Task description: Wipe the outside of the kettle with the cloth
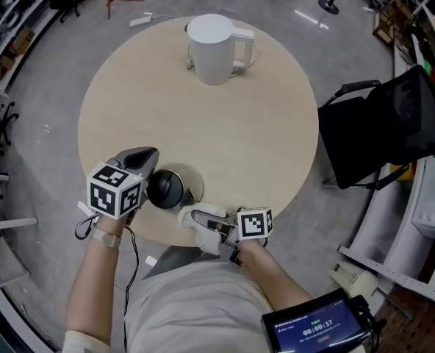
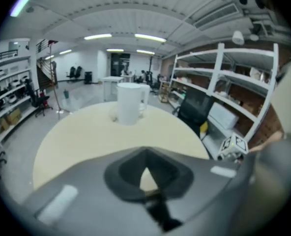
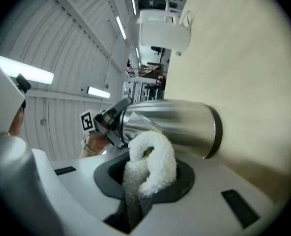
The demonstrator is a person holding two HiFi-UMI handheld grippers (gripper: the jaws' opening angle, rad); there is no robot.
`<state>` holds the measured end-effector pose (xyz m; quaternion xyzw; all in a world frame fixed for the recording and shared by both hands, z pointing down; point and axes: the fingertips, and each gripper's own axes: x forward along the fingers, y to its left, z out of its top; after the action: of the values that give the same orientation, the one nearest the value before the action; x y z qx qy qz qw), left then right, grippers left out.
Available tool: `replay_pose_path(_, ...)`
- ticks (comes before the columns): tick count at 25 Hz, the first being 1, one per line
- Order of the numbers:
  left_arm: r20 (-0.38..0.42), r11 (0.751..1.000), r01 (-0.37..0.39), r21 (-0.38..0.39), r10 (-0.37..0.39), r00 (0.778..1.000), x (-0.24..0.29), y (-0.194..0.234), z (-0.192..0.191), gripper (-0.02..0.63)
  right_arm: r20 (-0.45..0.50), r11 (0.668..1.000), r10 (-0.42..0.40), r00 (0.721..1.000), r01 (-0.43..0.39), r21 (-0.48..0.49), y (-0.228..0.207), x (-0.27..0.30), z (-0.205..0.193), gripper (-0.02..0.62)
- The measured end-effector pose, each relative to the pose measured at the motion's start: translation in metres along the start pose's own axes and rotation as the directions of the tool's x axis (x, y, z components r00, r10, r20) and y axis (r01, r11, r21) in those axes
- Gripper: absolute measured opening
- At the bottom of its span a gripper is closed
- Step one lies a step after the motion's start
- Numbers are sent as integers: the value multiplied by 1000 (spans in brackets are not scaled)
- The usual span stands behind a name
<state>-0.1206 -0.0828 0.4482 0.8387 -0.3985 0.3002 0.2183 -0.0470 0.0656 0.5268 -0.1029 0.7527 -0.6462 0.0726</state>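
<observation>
left tongs (image 2: 146,193) clamped shut on dark handle of steel kettle (image 1: 166,188), which sits at near edge of round surface (image 1: 225,131). right tongs (image 3: 145,181) pinching fluffy white cloth (image 3: 153,161), pressed against kettle's side. white jug (image 1: 214,50) way over on far side.

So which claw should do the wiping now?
Right. The right claw is shut on the cloth, close to the kettle wall. The left claw looks shut on a black part, likely the kettle handle, steadying it; no cloth there.
</observation>
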Motion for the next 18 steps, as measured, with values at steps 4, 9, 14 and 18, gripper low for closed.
replay_pose_path(4,126,999,35,-8,-33,992,-21,-39,6,-6,220,949,94,971,-21,-315,52,-27,62,75)
replay_pose_path(9,111,983,-17,182,-3,994,-19,-75,-9,-5,308,930,81,948,39,-364,24,11,129,75)
replay_pose_path(14,160,991,17,136,-39,986,-27,-72,-8,-5,208,949,-111,972,166,-269,-35,39,137,75)
replay_pose_path(18,185,993,8,119,-30,982,-30,-69,-6,-5,283,930,-71,957,166,-328,-19,32,132,75)
